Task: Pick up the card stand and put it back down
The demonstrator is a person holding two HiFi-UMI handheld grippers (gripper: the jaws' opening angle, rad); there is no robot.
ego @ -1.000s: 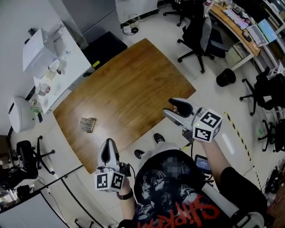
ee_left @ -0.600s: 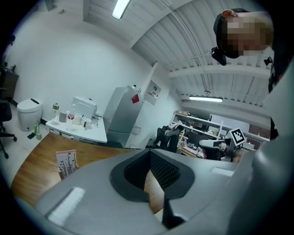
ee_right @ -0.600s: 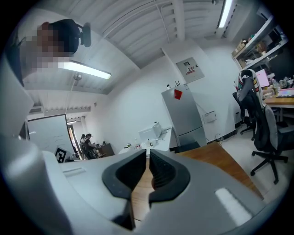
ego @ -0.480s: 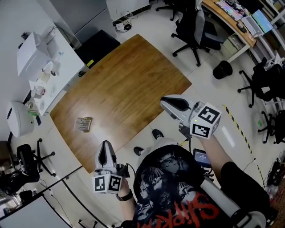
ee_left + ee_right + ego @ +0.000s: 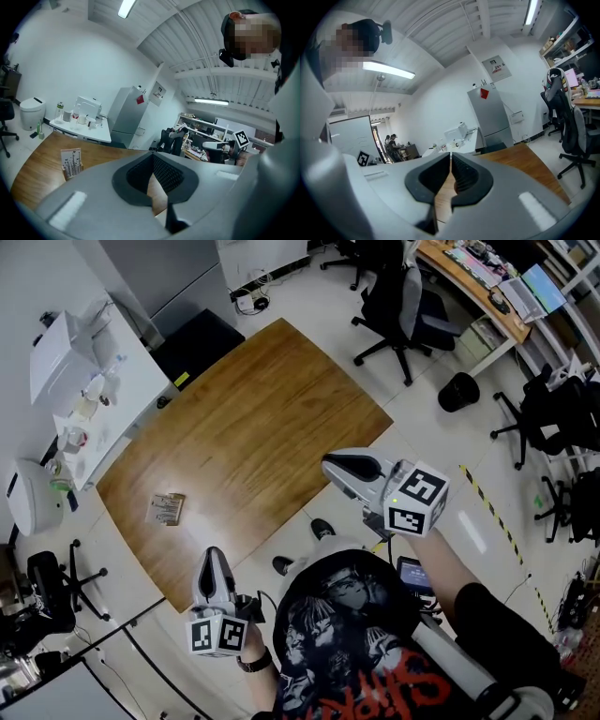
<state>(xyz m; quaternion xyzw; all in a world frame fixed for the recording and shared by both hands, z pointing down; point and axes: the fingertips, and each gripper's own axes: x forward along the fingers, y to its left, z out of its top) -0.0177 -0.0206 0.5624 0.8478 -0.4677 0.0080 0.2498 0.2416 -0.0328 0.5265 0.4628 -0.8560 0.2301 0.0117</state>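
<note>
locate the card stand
In the head view the card stand sits near the left edge of the wooden table, ahead of the left gripper.

The right gripper (image 5: 330, 465) has just closed its jaws, apart 1 second ago, with nothing between them.

I see the card stand (image 5: 167, 509) standing upright near the left edge of the wooden surface (image 5: 253, 418), its pale card printed with dark stems
</note>
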